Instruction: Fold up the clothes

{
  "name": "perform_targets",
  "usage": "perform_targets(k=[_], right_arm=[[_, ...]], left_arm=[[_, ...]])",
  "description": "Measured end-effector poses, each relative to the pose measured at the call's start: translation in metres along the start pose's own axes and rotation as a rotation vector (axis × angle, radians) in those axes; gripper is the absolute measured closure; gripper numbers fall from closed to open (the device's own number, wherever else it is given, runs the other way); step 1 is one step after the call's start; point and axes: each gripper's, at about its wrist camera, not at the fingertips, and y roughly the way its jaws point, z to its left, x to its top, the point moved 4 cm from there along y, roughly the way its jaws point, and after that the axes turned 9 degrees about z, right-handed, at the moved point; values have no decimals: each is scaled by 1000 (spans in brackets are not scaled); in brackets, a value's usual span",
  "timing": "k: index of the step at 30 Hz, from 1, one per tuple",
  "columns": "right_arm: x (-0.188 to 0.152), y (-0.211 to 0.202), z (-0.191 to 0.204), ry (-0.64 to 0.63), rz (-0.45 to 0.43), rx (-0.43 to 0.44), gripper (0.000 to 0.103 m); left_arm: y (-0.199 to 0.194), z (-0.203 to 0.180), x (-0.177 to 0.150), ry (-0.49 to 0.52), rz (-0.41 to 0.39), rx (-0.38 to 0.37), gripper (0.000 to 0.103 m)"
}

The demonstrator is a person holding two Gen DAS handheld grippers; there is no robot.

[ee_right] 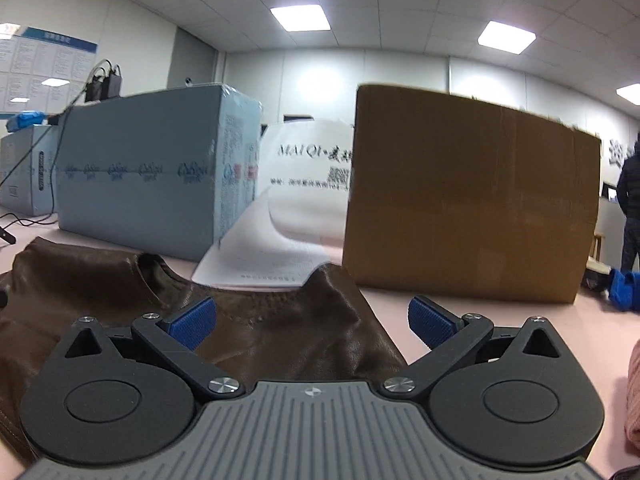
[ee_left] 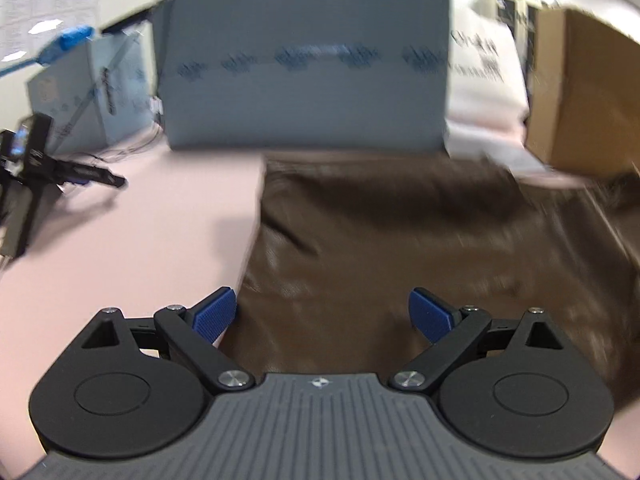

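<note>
Right wrist: creased, glossy brown leather garment (ee_right: 280, 332).

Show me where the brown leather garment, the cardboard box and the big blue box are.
brown leather garment (ee_left: 400, 240), left wrist view, on its flat middle panel.
cardboard box (ee_right: 472, 196), right wrist view, on its front face.
big blue box (ee_right: 140, 168), right wrist view, on its long side face.

Even, cool light from ceiling panels (ee_right: 301, 17) above the cardboard box (ee_right: 472, 196), left wrist view motion-blurred throughout, worst beyond the garment (ee_left: 400, 248), right wrist view sharper, soft shadow beside the garment, fisheye bending at edges, dark corners
</note>
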Motion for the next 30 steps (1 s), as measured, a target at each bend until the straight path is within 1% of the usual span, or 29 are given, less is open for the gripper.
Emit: perform_targets(k=[4,8,11,12,14,16,18,20,21,22,23,24,25,26,28,30], right_arm=[[-5,10,-9,68,108,7,0],[-8,13,-15,108,160,13,0],[-9,13,-22,156,213,47,0],[-9,12,-29,213,234,75,0],[-9,6,-43,320,250,131,0],[-15,-5,-62,424,244,186,0],[-24,-13,-72,457,241,204,1],[-31,-20,-78,464,236,214,5],[-33,-25,-78,449,226,223,12],[-33,-29,-76,425,216,226,24],[-33,-32,-74,400,207,228,28],[-33,-36,-70,359,197,216,42],[-33,-39,-65,315,188,201,60],[-33,-41,-60,278,181,180,65],[-33,-44,-58,254,167,153,82],[-33,-44,-60,267,158,149,90]], left_arm=[[0,-3,-6,9,-13,11,9],[2,1,-5,-14,-6,-9,8],[3,3,-5,-24,-6,-22,8],[3,4,-6,-29,-7,-28,8],[4,5,-6,-37,-10,-37,8],[4,6,-7,-41,-12,-42,8],[4,5,-7,-42,-13,-44,8],[5,5,-6,-42,-15,-46,8],[6,5,-6,-42,-14,-48,8],[6,5,-6,-41,-14,-50,8],[7,5,-6,-41,-13,-52,7],[8,5,-5,-40,-11,-57,5],[8,5,-5,-39,-10,-61,1],[9,5,-5,-33,-6,-72,1],[9,4,-5,-28,-5,-70,0],[10,4,-4,-27,-6,-70,0]])
